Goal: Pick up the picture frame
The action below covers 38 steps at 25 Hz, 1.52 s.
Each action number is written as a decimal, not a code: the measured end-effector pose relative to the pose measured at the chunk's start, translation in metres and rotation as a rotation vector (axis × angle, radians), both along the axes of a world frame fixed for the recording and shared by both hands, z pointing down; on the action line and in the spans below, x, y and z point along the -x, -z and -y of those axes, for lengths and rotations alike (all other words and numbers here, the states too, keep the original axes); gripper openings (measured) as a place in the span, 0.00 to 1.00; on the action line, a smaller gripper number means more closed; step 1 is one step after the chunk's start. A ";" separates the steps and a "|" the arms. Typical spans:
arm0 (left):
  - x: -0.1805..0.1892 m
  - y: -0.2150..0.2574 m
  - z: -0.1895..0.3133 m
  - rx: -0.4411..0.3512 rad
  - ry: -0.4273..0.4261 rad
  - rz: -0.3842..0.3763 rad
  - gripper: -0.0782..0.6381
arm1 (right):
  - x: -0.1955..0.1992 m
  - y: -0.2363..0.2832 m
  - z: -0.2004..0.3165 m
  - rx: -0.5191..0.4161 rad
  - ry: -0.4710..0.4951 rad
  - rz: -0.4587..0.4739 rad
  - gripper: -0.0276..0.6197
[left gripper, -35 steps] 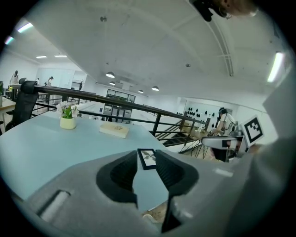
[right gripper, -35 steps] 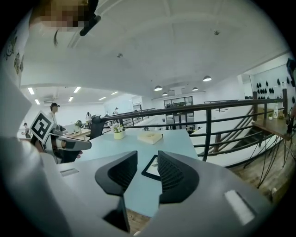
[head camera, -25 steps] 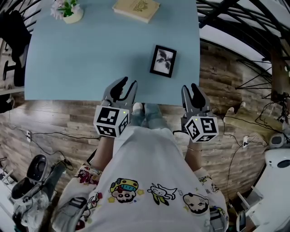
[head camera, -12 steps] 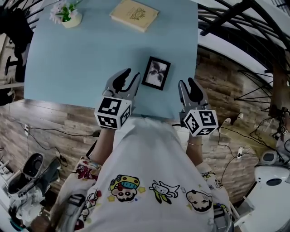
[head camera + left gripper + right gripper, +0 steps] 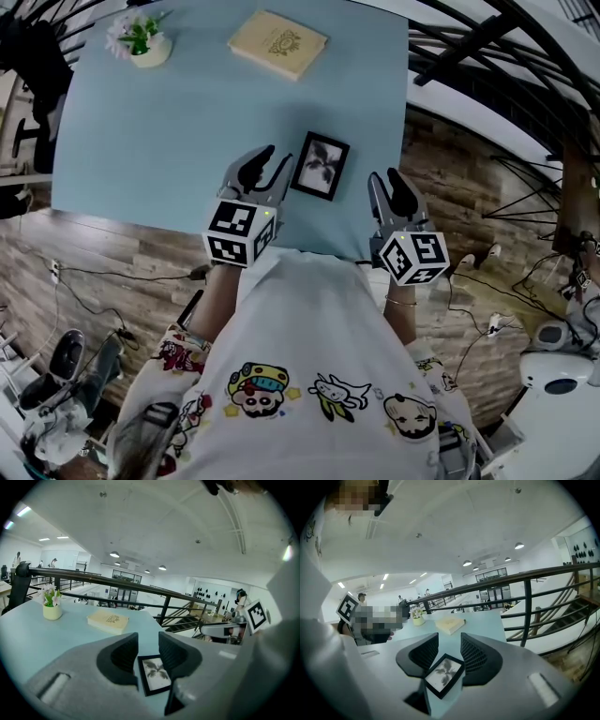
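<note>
Frame pickup not begun.
Picture frame (image 5: 320, 166) lies untouched on table (image 5: 169, 112); left gripper (image 5: 264, 167) and right gripper (image 5: 386, 184) both gape, empty.

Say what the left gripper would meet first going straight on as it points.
Probably the picture frame, flat on the table, in line with the gap between the open jaws of the left gripper; depth is unclear, so perhaps bare table first.
</note>
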<state>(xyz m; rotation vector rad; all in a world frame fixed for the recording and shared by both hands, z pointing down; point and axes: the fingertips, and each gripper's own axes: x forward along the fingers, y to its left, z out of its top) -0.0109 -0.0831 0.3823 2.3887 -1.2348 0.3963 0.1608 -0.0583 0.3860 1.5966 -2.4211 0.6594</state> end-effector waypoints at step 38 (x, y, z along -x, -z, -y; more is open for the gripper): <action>-0.036 -0.150 0.016 0.304 -0.155 0.087 0.29 | 0.026 -0.137 0.017 0.340 -0.036 0.193 0.26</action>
